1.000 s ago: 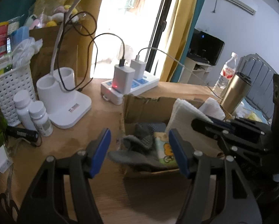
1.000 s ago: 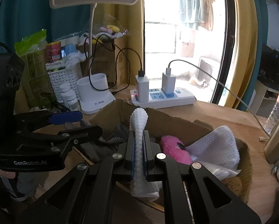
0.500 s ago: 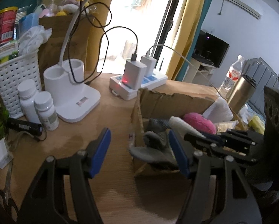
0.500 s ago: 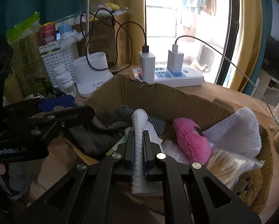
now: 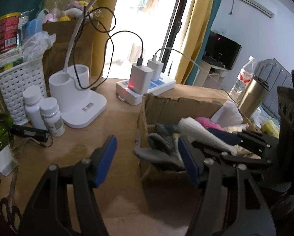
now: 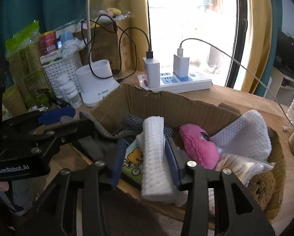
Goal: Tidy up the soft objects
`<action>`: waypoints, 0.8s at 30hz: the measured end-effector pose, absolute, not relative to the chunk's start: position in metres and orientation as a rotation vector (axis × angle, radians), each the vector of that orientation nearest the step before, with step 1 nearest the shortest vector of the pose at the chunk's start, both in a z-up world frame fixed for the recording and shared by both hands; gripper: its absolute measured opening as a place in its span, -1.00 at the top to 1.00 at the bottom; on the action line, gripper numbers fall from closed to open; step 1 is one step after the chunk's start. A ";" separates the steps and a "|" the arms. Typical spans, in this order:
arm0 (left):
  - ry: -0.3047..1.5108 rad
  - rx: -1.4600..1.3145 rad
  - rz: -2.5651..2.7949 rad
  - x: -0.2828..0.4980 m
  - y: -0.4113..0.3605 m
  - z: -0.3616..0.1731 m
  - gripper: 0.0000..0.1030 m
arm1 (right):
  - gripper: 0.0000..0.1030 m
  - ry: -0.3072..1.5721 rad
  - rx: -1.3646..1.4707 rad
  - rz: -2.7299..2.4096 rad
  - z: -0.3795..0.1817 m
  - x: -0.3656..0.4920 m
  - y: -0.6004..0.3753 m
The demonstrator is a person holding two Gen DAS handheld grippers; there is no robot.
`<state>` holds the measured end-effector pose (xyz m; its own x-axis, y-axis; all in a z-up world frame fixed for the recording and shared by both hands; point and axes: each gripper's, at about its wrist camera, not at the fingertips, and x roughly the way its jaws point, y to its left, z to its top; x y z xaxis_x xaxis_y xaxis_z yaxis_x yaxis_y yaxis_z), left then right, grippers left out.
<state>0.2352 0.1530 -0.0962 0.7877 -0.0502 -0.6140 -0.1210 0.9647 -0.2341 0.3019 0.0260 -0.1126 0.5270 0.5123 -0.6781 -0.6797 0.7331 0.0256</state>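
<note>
The right gripper [image 6: 145, 157] is opening around the rolled white cloth [image 6: 153, 157], which overhangs the cardboard box [image 6: 166, 106] rim and may tip out onto the surface; the left gripper [image 5: 147, 157] hangs apart, empty.

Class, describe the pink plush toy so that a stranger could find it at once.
Find the torn cardboard box on the wooden desk. Inside, right of the rolled white cloth, lies the pink plush toy. It is the only bright pink, fuzzy thing among white and grey cloths.
</note>
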 end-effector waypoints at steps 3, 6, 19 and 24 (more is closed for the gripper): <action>0.660 -0.263 0.037 0.232 0.149 -0.092 -0.29 | 0.04 0.700 -0.249 0.715 -0.107 0.297 0.022; 0.650 -0.253 0.033 0.228 0.144 -0.087 -0.29 | 0.02 0.680 -0.245 0.701 -0.100 0.294 0.016; 0.602 -0.210 0.007 0.206 0.118 -0.062 -0.29 | -0.03 0.612 -0.215 0.659 -0.076 0.268 -0.014; 0.584 -0.197 -0.003 0.196 0.108 -0.053 -0.29 | -0.05 0.589 -0.205 0.640 -0.068 0.256 -0.027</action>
